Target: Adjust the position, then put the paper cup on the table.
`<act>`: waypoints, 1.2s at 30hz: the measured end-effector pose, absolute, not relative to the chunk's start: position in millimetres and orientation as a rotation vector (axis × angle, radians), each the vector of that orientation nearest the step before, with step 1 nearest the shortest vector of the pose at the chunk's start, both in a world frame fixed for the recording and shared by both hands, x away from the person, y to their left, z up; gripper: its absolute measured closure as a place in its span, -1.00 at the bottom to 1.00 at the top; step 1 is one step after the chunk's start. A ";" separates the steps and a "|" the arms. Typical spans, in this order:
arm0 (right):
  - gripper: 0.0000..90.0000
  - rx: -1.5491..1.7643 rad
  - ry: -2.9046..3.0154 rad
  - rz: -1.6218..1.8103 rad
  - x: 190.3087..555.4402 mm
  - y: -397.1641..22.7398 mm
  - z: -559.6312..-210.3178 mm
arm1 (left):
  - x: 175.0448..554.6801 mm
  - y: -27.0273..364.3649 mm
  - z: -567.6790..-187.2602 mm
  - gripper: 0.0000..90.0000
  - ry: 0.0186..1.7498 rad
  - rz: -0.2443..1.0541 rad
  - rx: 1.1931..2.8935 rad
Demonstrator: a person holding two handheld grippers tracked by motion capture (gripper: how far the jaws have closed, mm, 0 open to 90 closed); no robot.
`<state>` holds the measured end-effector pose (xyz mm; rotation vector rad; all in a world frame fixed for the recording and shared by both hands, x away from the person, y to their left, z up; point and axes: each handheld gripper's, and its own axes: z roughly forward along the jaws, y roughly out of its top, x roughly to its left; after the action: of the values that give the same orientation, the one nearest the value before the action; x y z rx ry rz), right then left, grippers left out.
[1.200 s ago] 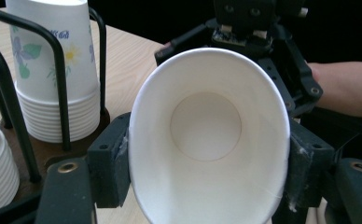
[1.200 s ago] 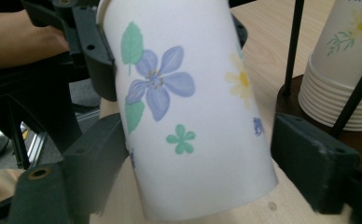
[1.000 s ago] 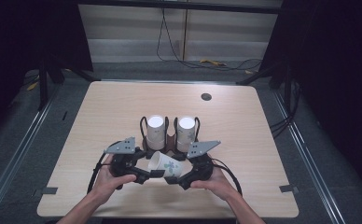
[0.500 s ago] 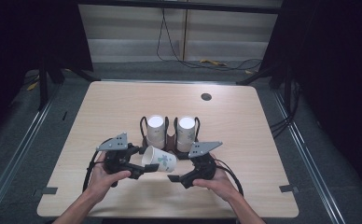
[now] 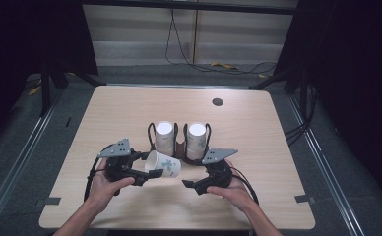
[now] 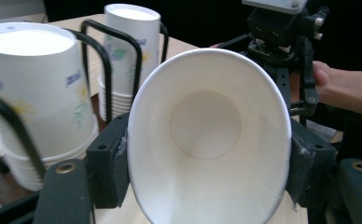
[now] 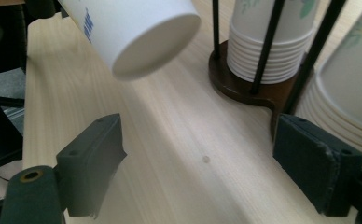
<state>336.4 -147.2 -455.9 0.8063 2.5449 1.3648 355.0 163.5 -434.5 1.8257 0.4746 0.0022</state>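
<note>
High view: left gripper [image 5: 152, 173] near the counter's front edge, jaws clamped on a paper cup [image 5: 162, 164] that lies tipped on its side, mouth toward the left hand [image 5: 105, 184], bottom toward the right. Cup held just above the wooden counter [image 5: 258, 123], right in front of a brown cup rack [image 5: 180, 147] with black wire loops. Two stacks of cups in that rack, left stack [image 5: 164, 136] and right stack [image 5: 197, 139], both upright with bases up. Right gripper [image 5: 189, 184] close by on the right of the held cup, apart from it, with nothing between its jaws. Small dark round hole [image 5: 217, 102] farther back on the counter.

Left gripper view: held cup [image 6: 207, 140] seen straight into its open mouth, rim squeezed into an oval between the two black pads [image 6: 108, 161]. Both stacks behind at the left, nearer one [image 6: 39, 93] and farther one [image 6: 130, 51], each inside wire loops. Other gripper [image 6: 281, 42] beyond, gripped by a hand [image 6: 342, 88].

Right gripper view: jaws wide apart, bare counter [image 7: 179, 154] between them. Bottom of the held cup [image 7: 142, 32] above at upper left, clear of both pads [image 7: 93, 163]. Rack base [image 7: 244, 84] and one stack [image 7: 268, 42] at upper right, the second stack [image 7: 351, 88] at the right edge, just beside the right-hand pad.
</note>
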 end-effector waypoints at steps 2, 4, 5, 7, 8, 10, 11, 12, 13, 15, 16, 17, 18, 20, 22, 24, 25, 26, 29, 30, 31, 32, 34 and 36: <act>-0.64 0.825 2.533 1.359 337.4 -150.1 -455.9 | 356.1 167.3 -433.6 -0.35 0.482 0.014 1.828; -0.64 0.840 2.528 1.358 338.1 -152.2 -455.7 | 356.2 169.6 -432.7 -0.35 0.490 0.030 1.826; -0.64 0.850 2.520 1.355 338.3 -153.3 -455.6 | 356.6 170.8 -432.4 -0.35 0.496 0.034 1.828; -0.64 0.871 2.497 1.352 339.0 -156.3 -454.9 | 358.2 174.9 -430.8 -0.35 0.504 0.053 1.843; -0.64 0.871 2.497 1.352 339.0 -156.3 -454.9 | 358.2 174.9 -430.8 -0.35 0.504 0.053 1.843; -0.64 0.892 2.481 1.346 339.2 -158.0 -454.2 | 358.6 179.0 -429.4 -0.35 0.525 0.068 1.847; -0.64 0.899 2.475 1.346 339.3 -158.8 -454.0 | 358.9 181.5 -429.3 -0.35 0.530 0.071 1.847; -0.64 0.906 2.469 1.341 339.7 -159.7 -454.4 | 359.3 184.9 -429.7 -0.35 0.547 0.082 1.851; -0.64 0.906 2.469 1.341 339.7 -159.7 -454.4 | 359.3 184.9 -429.7 -0.35 0.547 0.082 1.851; -0.64 0.915 2.462 1.322 339.8 -158.5 -455.4 | 361.1 189.6 -430.4 -0.35 0.564 0.099 1.858; -0.64 0.915 2.462 1.322 339.8 -158.5 -455.4 | 361.1 189.6 -430.4 -0.35 0.564 0.099 1.858; -0.64 0.925 2.447 1.315 339.9 -158.7 -454.8 | 361.9 191.3 -430.4 -0.35 0.574 0.114 1.865; -0.64 0.925 2.447 1.315 339.9 -158.7 -454.8 | 363.3 192.9 -430.8 -0.35 0.582 0.115 1.865; -0.63 0.936 2.433 1.326 341.2 -160.3 -454.1 | 366.8 195.8 -431.5 -0.35 0.598 0.118 1.873; -0.64 0.939 2.439 1.320 341.9 -160.6 -454.3 | 370.0 198.7 -431.8 -0.35 0.614 0.125 1.884; -0.64 0.943 2.438 1.316 341.4 -159.4 -454.6 | 371.8 203.5 -431.7 -0.36 0.634 0.153 1.892; -0.64 0.943 2.438 1.316 341.4 -159.4 -454.6 | 371.8 203.5 -431.7 -0.36 0.634 0.153 1.892; -0.64 0.945 2.436 1.318 341.5 -159.1 -454.7 | 372.3 205.4 -431.7 -0.36 0.642 0.157 1.891; -0.63 0.944 2.434 1.318 342.4 -158.9 -454.4 | 375.4 213.3 -431.3 -0.38 0.693 0.202 1.896; -0.64 0.947 2.430 1.319 342.8 -159.0 -454.3 | 376.4 216.0 -431.4 -0.39 0.714 0.208 1.886; -0.64 0.949 2.431 1.321 343.4 -159.2 -454.6 | 377.7 219.1 -431.4 -0.40 0.729 0.210 1.882; -0.64 0.953 2.432 1.323 343.8 -159.7 -455.3 | 378.5 220.8 -431.2 -0.40 0.736 0.220 1.889; -0.64 0.960 2.435 1.322 343.9 -160.8 -455.8 | 380.4 223.5 -431.6 -0.39 0.759 0.229 1.892; -0.64 0.957 2.434 1.317 344.3 -162.4 -456.1 | 382.2 226.5 -431.4 -0.40 0.777 0.236 1.890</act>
<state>344.3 -162.4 -456.1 0.9565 2.4340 1.3170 382.2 226.5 -431.4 1.8902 0.7772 0.2357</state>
